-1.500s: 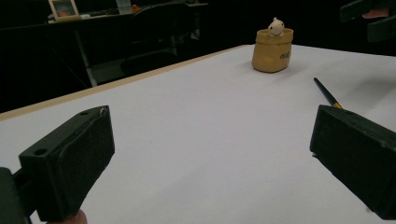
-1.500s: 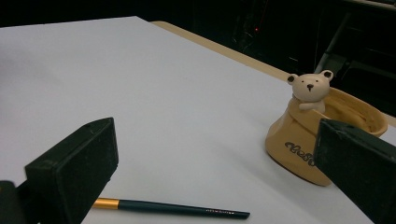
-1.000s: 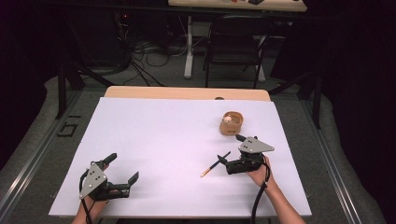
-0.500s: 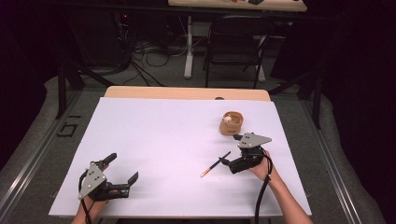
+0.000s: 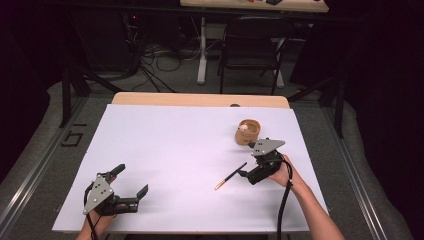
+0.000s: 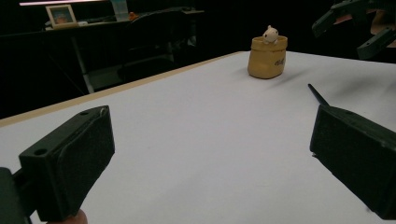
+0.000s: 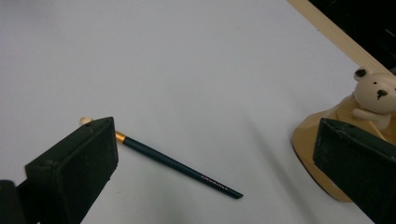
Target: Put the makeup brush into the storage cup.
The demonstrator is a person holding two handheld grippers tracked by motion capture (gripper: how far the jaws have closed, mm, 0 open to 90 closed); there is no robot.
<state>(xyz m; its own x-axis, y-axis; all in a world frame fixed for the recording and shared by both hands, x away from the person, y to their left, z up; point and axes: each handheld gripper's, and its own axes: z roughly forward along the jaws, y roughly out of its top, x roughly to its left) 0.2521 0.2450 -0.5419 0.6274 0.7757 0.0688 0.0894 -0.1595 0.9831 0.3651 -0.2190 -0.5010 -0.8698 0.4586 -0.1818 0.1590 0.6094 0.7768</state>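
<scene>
A dark green pencil (image 5: 231, 175) with a gold band and pale end lies on the white table top (image 5: 170, 150), right of centre. My right gripper (image 5: 247, 160) hovers open just past its dark tip. In the right gripper view the pencil (image 7: 177, 164) lies between the wide jaws of that gripper (image 7: 215, 135). A tan pot (image 5: 248, 131) holding a small white bear (image 7: 376, 95) stands just beyond. My left gripper (image 5: 132, 179) rests open at the front left, with nothing between its jaws (image 6: 210, 154).
The table's wooden far edge (image 5: 200, 99) runs behind the white sheet. A chair (image 5: 250, 45) and cables stand on the floor beyond. In the left gripper view the pot (image 6: 267, 58) and the pencil's tip (image 6: 317, 94) show far off, with the other gripper (image 6: 359, 23) above them.
My right gripper has edged slightly away from the person, toward the pot. The pencil and the left gripper have stayed put.
</scene>
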